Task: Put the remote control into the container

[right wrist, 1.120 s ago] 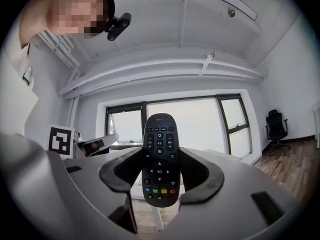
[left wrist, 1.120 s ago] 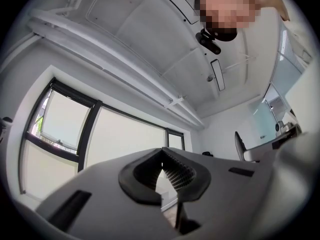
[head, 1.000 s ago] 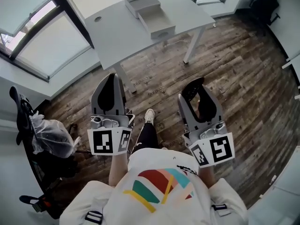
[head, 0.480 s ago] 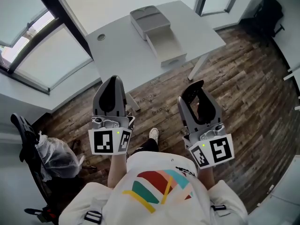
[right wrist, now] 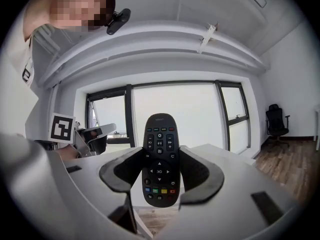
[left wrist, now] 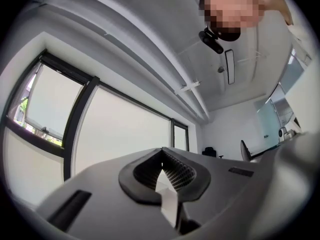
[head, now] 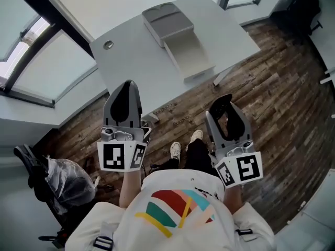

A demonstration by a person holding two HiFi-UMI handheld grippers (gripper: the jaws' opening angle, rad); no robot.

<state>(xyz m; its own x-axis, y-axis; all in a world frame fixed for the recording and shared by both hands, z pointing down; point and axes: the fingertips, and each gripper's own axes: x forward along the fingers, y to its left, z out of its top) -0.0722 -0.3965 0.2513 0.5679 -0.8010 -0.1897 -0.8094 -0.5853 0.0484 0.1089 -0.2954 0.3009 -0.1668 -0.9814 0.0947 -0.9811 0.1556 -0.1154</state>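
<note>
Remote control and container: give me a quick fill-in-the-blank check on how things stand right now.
The remote control is clamped between the jaws of the ____ gripper.
The left gripper is shut and holds ____.
The container stands on the table with its drawer pulled ____.
Missing words: right; nothing; open.

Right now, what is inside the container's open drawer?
The drawer looks empty, with its pale floor showing. The grey housing behind it covers its own interior. The remote control sits clamped in the right gripper.
</note>
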